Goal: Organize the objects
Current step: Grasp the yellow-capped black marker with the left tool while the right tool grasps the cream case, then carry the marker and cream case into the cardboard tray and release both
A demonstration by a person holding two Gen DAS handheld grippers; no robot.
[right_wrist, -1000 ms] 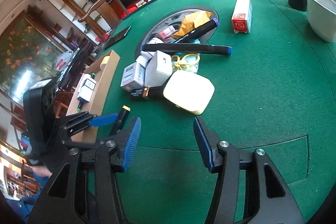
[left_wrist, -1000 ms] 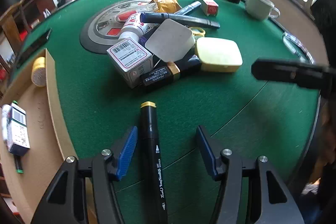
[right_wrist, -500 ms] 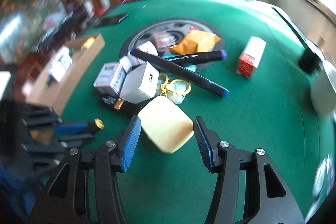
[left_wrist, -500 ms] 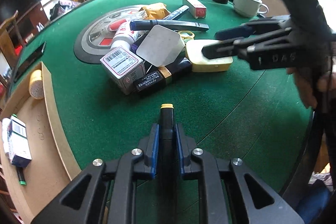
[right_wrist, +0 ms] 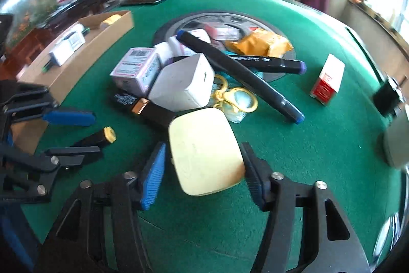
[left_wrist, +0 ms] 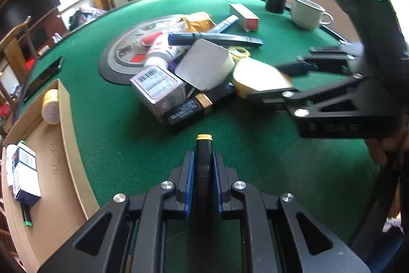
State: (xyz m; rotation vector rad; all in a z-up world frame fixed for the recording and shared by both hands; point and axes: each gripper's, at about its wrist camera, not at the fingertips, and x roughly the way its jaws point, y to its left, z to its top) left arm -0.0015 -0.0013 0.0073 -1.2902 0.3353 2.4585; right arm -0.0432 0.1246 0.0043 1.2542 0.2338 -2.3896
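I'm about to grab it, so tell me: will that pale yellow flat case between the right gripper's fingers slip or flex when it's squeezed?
The yellow case looks rigid, so it probably won't flex. Its rounded, glossy edges could slip against the right gripper pads. It lies flat on the felt, so rolling seems unlikely.

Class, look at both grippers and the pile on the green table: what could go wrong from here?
1. The right gripper straddles the yellow case, which leans against the black battery; closing may nudge the pile.
2. Its fingers have just been closing; contact is unclear, so the case might slip.
3. The left gripper holds the marker near one end; it may pivot.
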